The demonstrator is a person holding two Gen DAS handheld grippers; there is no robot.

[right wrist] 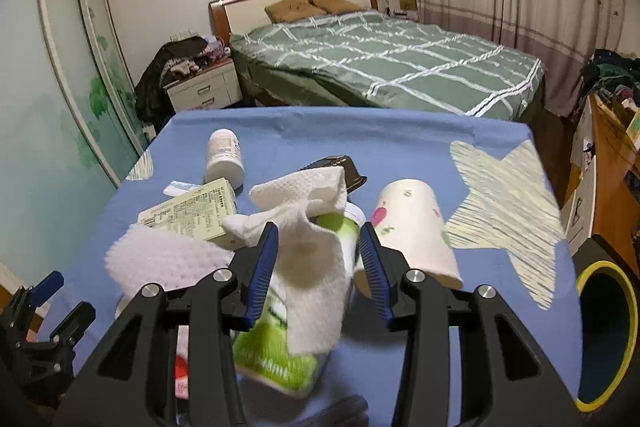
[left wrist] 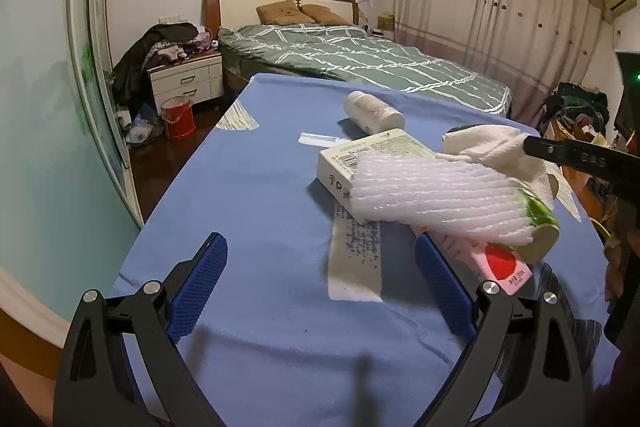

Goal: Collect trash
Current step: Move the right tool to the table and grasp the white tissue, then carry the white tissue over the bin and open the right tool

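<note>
Trash lies on a blue tablecloth [left wrist: 260, 187]. My right gripper [right wrist: 318, 247] stands around a white paper towel [right wrist: 304, 203] and a green-and-white cup [right wrist: 280, 355]; whether the pads press them I cannot tell. White foam netting [left wrist: 432, 191] lies beside it, seen also in the right wrist view [right wrist: 160, 259]. A pale green carton [left wrist: 360, 155], a white bottle [left wrist: 372, 109], a paper receipt [left wrist: 356, 259] and a pink packet [left wrist: 500, 267] lie around. My left gripper [left wrist: 320, 267] is open and empty, hovering above the cloth before the receipt.
A floral paper cup [right wrist: 412, 223] lies on its side right of my right gripper. A black plastic tray [right wrist: 340, 167] sits behind the towel. A bin with a yellow rim [right wrist: 604, 331] stands at the right. A bed [right wrist: 380, 67] lies beyond the table.
</note>
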